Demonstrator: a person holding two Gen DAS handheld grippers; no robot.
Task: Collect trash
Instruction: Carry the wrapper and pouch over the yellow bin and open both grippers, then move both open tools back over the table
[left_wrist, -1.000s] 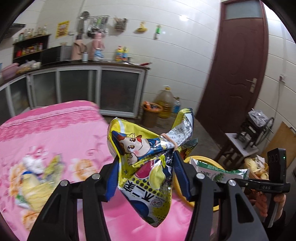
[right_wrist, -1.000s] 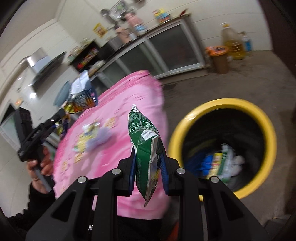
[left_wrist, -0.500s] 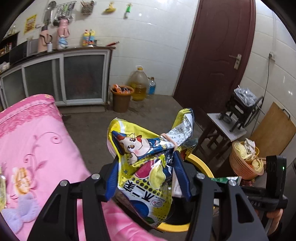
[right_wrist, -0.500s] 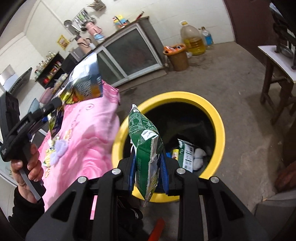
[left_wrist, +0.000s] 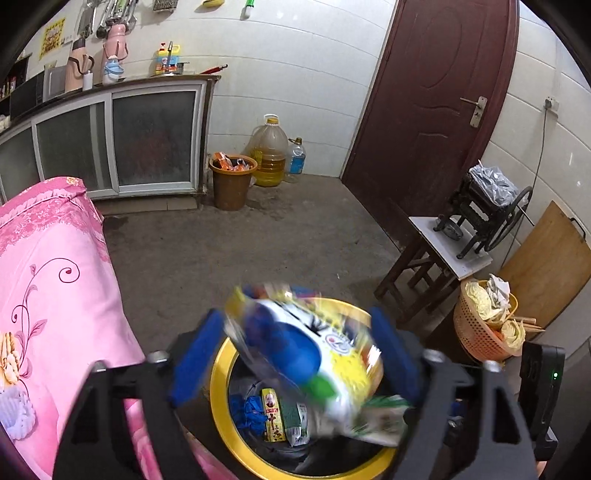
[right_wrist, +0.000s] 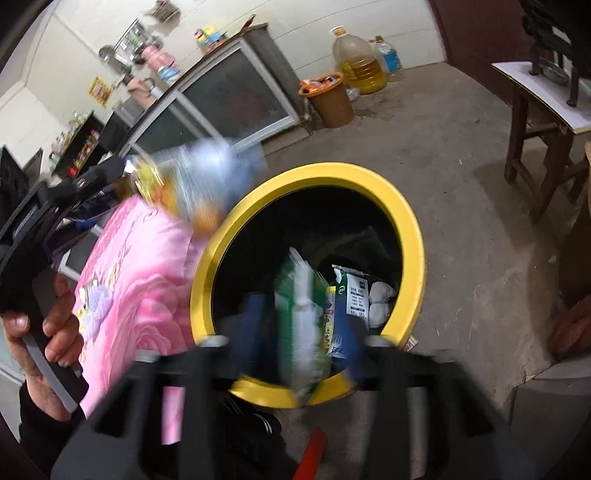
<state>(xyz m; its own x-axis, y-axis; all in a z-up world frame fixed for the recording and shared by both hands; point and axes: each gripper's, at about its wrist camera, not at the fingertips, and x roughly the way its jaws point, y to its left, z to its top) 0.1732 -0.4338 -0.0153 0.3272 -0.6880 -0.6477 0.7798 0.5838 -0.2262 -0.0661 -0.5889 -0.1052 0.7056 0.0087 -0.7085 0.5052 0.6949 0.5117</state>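
Observation:
My left gripper (left_wrist: 295, 354) hangs over the yellow-rimmed bin (left_wrist: 218, 387). Its jaws are opening, and a blurred yellow and blue snack bag (left_wrist: 306, 354) drops between the blue pads (left_wrist: 195, 354), clear of both. My right gripper (right_wrist: 299, 332) is over the same bin (right_wrist: 406, 221), near its front rim. Its jaws are opening too, and a blurred green and white bag (right_wrist: 299, 325) slips down between them, loose. The bin holds several wrappers and a small carton (right_wrist: 354, 295). In the right wrist view the snack bag (right_wrist: 192, 177) blurs above the bin's left rim.
A table under a pink flowered cloth (left_wrist: 55, 295) touches the bin's left side. A brown bucket (left_wrist: 231, 181), an oil jug (left_wrist: 269, 151) and a water bottle stand by the far wall. Right of the bin are a wooden stool (left_wrist: 436, 258) and an orange basket (left_wrist: 480, 325).
Both grippers swung from over the pink table to above the bin and sank. Both were shut on their bags until half a second ago; now both have spread and the bags are falling.

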